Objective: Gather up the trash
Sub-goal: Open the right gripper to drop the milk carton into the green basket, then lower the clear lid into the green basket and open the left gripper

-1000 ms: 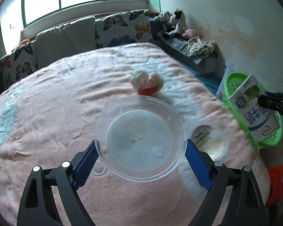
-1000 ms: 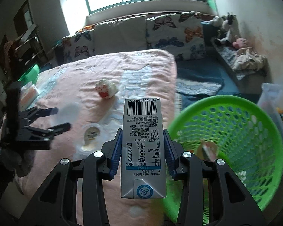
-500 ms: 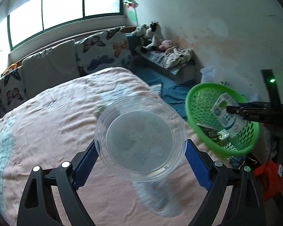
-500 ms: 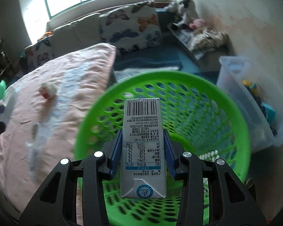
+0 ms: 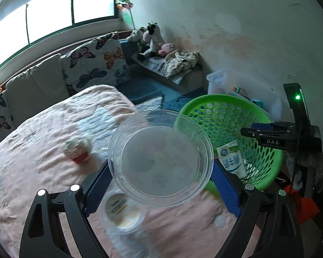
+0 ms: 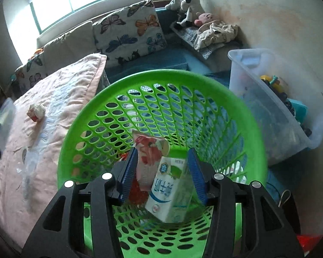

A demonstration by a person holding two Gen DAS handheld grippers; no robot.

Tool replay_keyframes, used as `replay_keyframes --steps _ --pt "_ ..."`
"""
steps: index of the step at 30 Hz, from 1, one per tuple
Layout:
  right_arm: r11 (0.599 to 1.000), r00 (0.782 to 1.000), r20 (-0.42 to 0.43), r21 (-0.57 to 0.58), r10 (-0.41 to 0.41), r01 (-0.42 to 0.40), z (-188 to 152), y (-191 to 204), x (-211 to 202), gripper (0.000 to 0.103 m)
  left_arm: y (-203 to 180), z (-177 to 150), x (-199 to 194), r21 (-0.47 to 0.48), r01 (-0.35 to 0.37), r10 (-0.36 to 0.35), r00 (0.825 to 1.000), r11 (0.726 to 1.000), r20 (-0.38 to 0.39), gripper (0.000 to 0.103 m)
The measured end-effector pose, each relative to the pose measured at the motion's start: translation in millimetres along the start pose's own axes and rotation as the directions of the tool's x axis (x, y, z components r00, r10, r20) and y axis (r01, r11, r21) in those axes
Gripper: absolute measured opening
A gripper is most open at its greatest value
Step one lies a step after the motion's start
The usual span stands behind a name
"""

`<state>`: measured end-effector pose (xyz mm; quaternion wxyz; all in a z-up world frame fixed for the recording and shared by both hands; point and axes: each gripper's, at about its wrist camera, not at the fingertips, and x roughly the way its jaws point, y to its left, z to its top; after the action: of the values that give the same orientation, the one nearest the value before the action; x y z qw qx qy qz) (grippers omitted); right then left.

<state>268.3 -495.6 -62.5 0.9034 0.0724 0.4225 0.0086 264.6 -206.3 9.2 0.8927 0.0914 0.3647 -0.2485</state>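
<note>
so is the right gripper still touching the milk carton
Apart. The right wrist view shows the right gripper, jaws just opened, with a gap between each blue pad and the milk carton, which sits tilted in the green basket.

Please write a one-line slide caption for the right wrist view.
Right gripper, jaws just opened, drops milk carton into green basket.

bed point(image 5: 32, 150): pink quilt | on it: crumpled wrapper point(image 5: 77, 150), lidded cup point(image 5: 122, 210) | beside: green basket point(image 5: 258, 116)
</note>
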Motion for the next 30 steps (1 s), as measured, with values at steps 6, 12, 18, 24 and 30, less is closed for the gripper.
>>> replay_keyframes --steps 6,12,18,24,30 --pt "1.0 0.999 0.044 0.004 0.019 -0.019 -6.5 -5.5 -26.3 0.058 -27.1 5.7 23.7 0.029 0.036 -0.035 0.999 0.999 -0.037 0.087" --pt "1.0 0.997 0.075 0.003 0.029 -0.029 -17.4 -6.5 -46.3 0.063 -47.7 8.5 44.2 0.056 0.059 -0.055 0.996 0.997 -0.065 0.087" --pt "1.0 0.996 0.086 -0.008 0.021 -0.021 -28.4 -9.2 -54.5 0.067 -62.4 9.2 63.1 0.058 0.08 -0.074 0.993 0.995 -0.097 0.087" --pt "1.0 0.996 0.087 0.007 0.024 -0.025 -36.9 -12.0 -58.4 0.069 -72.5 8.0 75.1 0.045 0.101 -0.095 0.987 0.994 -0.13 0.088" --pt "0.999 0.996 0.078 0.018 0.029 -0.031 -42.5 -12.6 -59.2 0.069 -76.9 4.5 77.7 0.04 0.116 -0.108 0.983 0.992 -0.149 0.089"
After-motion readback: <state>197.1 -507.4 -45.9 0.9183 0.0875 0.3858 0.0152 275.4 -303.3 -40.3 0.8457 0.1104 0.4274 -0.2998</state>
